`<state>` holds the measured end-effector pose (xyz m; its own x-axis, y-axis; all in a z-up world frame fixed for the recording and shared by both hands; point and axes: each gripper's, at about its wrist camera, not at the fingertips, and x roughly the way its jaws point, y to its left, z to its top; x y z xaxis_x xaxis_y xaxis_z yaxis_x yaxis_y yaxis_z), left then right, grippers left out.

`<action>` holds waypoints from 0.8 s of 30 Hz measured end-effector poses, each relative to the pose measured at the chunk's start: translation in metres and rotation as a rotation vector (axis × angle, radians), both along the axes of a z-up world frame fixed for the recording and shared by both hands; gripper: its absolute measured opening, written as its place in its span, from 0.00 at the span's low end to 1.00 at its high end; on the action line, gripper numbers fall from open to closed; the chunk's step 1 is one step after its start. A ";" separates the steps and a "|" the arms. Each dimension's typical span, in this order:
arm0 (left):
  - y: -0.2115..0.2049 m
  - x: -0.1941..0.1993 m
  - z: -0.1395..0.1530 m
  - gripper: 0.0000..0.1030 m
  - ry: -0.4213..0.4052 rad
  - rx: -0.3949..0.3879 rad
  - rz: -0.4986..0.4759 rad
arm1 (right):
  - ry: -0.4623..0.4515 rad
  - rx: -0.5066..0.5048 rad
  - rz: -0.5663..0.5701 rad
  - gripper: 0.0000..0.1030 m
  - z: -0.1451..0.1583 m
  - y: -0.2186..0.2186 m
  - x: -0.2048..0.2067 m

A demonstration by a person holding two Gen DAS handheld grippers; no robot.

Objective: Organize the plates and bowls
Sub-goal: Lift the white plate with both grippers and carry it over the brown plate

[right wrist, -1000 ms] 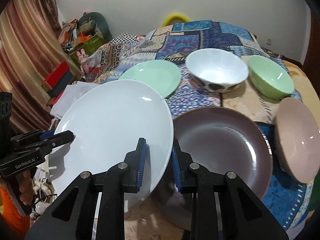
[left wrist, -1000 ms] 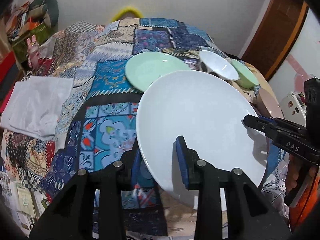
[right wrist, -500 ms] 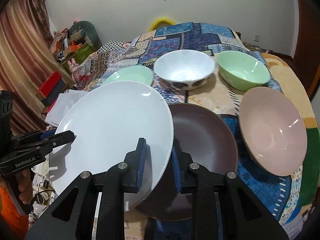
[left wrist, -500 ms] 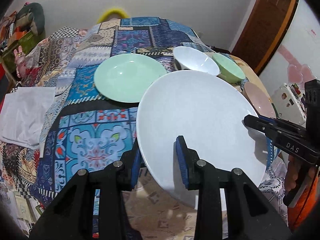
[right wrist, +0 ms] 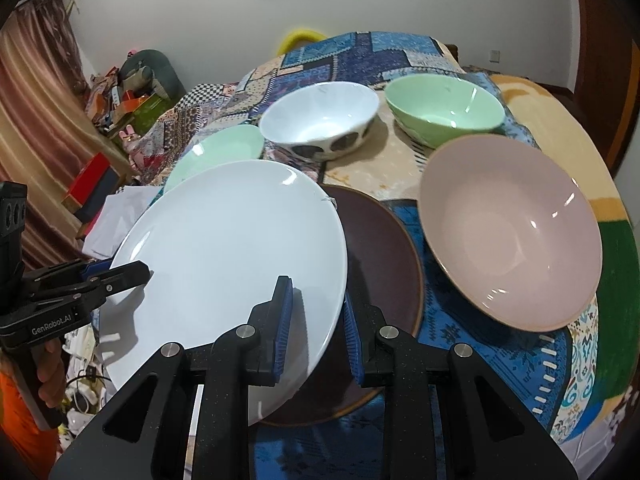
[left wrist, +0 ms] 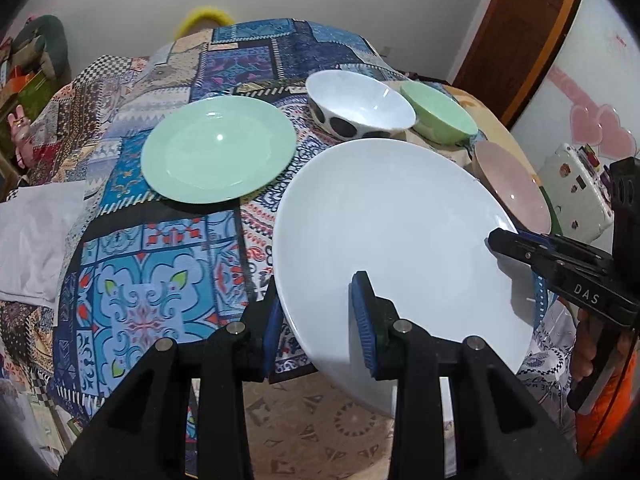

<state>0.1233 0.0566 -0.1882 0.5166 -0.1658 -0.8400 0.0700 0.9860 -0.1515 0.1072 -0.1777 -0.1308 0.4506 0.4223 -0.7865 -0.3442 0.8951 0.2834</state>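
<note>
A large white plate (left wrist: 396, 232) is held in the air between both grippers. My left gripper (left wrist: 320, 312) is shut on its left rim and my right gripper (right wrist: 314, 312) is shut on its right rim (right wrist: 240, 240). Each gripper shows in the other's view, the right one (left wrist: 560, 264) and the left one (right wrist: 80, 284). The plate partly covers a dark brown plate (right wrist: 380, 256) on the table. A green plate (left wrist: 218, 154), a white spotted bowl (left wrist: 360, 104), a green bowl (left wrist: 440, 116) and a pink bowl (right wrist: 512, 228) sit on the patterned cloth.
The table has a patchwork cloth (left wrist: 152, 260) over it. A white folded cloth (left wrist: 32, 236) lies at the left. Clutter and boxes (right wrist: 120, 100) stand by the far wall, a curtain (right wrist: 32, 120) at left, a wooden door (left wrist: 520, 32) at right.
Both grippers have carried the white plate forward and to the right over the table. The bowls and the brown plate now look nearer.
</note>
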 end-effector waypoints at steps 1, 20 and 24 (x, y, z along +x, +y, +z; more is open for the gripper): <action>-0.002 0.001 -0.002 0.33 0.004 0.002 -0.004 | 0.007 0.001 -0.002 0.22 -0.002 -0.002 0.000; -0.013 0.026 -0.035 0.33 0.086 0.010 -0.010 | 0.071 0.010 -0.033 0.22 -0.027 -0.018 0.005; -0.016 0.033 -0.039 0.33 0.093 0.011 -0.009 | 0.063 0.013 -0.040 0.22 -0.026 -0.021 0.006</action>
<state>0.1559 0.0410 -0.2268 0.4345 -0.1608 -0.8862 0.0649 0.9870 -0.1472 0.1134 -0.1984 -0.1565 0.4172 0.4149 -0.8086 -0.2893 0.9040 0.3147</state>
